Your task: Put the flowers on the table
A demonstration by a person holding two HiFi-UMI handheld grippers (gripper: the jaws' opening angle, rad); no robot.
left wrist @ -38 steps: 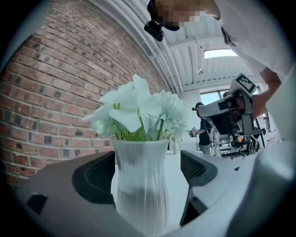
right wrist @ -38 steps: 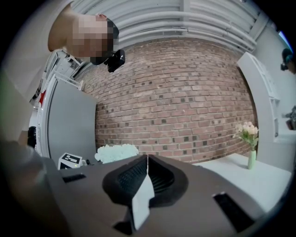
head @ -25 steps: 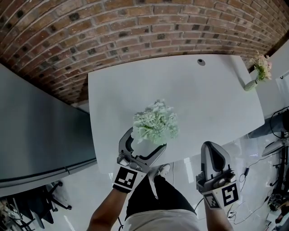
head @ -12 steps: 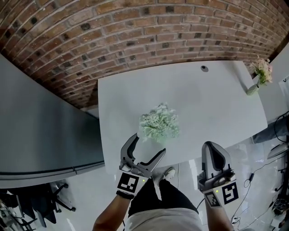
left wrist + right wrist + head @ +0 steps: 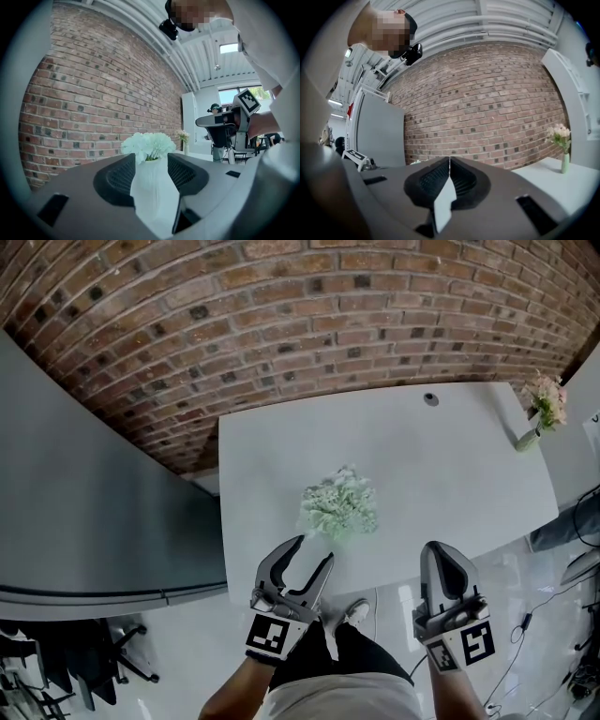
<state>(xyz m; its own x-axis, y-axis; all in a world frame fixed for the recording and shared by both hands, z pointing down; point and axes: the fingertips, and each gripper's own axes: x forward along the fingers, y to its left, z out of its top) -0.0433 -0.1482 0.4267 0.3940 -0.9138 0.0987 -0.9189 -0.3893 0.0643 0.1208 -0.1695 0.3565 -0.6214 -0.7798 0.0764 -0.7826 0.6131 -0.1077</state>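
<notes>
A bunch of pale green-white flowers [image 5: 339, 505] stands on the white table [image 5: 450, 474], near its front edge; the blooms hide whatever holds them. My left gripper [image 5: 313, 551] hangs just short of that edge, in front of the bunch and apart from it. Its jaws have just been closing and stand partly open with nothing between them. In the left gripper view the flowers [image 5: 149, 144] show through the gap of the left gripper [image 5: 151, 168], some way off. My right gripper [image 5: 439, 551] hovers off the table's front right, shut and empty; in its own view the right gripper [image 5: 449, 161] has jaws that meet.
A second small posy of pink flowers in a slim vase [image 5: 542, 407] stands at the table's far right corner. A round cable hole [image 5: 430, 399] lies near the back edge. A brick wall [image 5: 309, 324] runs behind; a grey panel [image 5: 94, 521] stands left.
My left gripper has drawn back from the flowers, off the table's front edge, and its jaws have narrowed. The flowers stay standing on the table. The right gripper has kept still.
</notes>
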